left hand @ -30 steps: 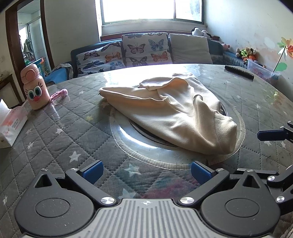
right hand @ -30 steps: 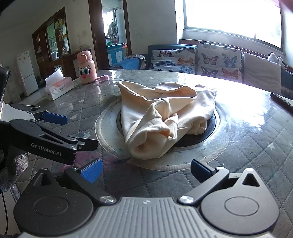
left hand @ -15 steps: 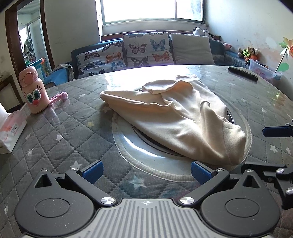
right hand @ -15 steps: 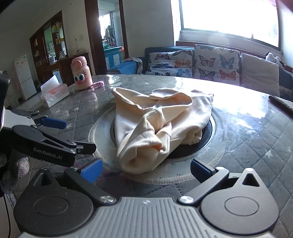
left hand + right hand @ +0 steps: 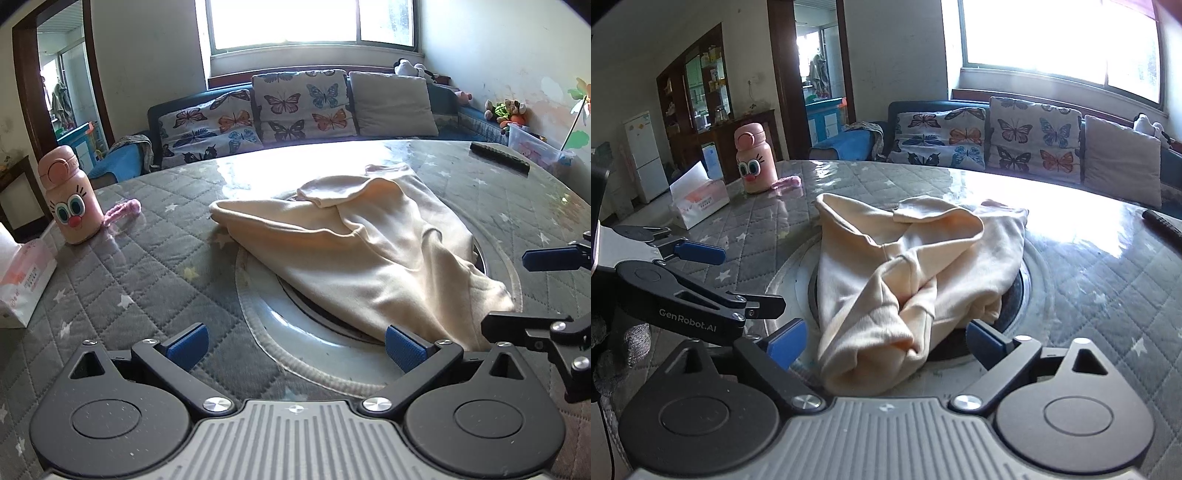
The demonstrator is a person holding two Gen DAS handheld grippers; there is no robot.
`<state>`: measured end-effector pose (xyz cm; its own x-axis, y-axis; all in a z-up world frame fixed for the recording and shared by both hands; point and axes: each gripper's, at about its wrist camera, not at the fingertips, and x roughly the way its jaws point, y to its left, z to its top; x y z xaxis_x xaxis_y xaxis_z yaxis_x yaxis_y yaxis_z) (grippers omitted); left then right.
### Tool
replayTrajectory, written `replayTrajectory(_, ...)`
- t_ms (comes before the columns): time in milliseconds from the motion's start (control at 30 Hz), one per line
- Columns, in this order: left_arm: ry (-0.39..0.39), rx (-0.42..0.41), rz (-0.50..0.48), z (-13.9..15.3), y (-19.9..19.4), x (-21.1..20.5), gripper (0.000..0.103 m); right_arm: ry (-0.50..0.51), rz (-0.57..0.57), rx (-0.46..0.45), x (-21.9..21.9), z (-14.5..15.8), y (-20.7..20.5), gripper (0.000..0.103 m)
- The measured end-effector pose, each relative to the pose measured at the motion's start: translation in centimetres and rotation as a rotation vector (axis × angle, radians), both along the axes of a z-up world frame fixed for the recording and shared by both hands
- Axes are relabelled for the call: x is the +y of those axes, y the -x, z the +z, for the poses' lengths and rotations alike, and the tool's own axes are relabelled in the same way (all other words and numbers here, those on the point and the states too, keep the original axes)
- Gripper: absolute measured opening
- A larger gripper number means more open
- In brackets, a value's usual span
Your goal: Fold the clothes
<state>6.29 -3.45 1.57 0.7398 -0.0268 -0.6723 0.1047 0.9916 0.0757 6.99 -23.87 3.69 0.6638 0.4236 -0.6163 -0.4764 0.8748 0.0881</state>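
Observation:
A cream garment (image 5: 369, 258) lies crumpled on the turntable at the middle of the round table; it also shows in the right wrist view (image 5: 905, 273). My left gripper (image 5: 295, 341) is open and empty, just short of the garment's near edge, its right pad beside the cloth. My right gripper (image 5: 884, 341) is open, and the garment's near bunched end lies between its fingers without being pinched. Each gripper shows at the edge of the other's view, the right one (image 5: 546, 295) and the left one (image 5: 701, 273).
A grey quilted star cloth under glass (image 5: 129, 266) covers the table. A pink cartoon bottle (image 5: 70, 195) and a tissue box (image 5: 22, 273) stand at the left. A black remote (image 5: 498, 157) lies far right. A sofa with butterfly cushions (image 5: 295, 107) stands behind.
Both grippers have moved forward towards the garment, which looks larger and nearer. The garment's near end now lies between the right gripper's fingers. The jaws have stayed open.

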Motion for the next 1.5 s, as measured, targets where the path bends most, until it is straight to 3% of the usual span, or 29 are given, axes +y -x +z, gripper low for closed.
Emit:
replayTrajectory(333,0.002,-0.03,0.009,1.3,-1.3,0.7,0.103,0.008,0.026,0.012,1.7,-0.3,-2.8,0.074)
replayTrajectory(533,0.007,-0.065,-0.007,2.8,-1.8,0.5,0.103,-0.009,0.04,0.041,2.4,-1.1,-4.2,0.038)
replayTrajectory(567,0.009,-0.071,-0.012,3.1,-1.8,0.4,0.103,-0.01,0.049,0.04,2.6,-1.1,-4.2,0.024)
replayTrajectory(667,0.02,-0.09,-0.035,4.1,-2.0,0.2,0.102,0.0,0.087,0.016,3.3,-1.0,-3.4,0.014)
replayTrajectory(967,0.015,-0.107,-0.147,5.4,-3.3,-2.2,0.101,0.07,0.315,-0.087,6.8,-0.4,0.9,0.011)
replayTrajectory(1167,0.044,-0.027,-0.178,3.6,-5.7,-2.7,0.093,0.106,0.414,-0.09,8.4,-1.1,2.8,0.01)
replayTrajectory(1267,0.046,0.008,-0.197,2.6,-7.3,-3.2,0.084,0.115,0.442,-0.082,8.8,-1.5,3.3,0.01)
replayTrajectory(1400,0.041,0.049,-0.193,1.0,-8.9,-3.2,0.063,0.107,0.459,-0.063,8.8,-1.8,3.3,0.01)
replayTrajectory(1500,0.065,0.07,-0.169,0.1,-10.0,-2.7,0.057,0.101,0.471,-0.056,8.8,-1.9,3.3,0.01)
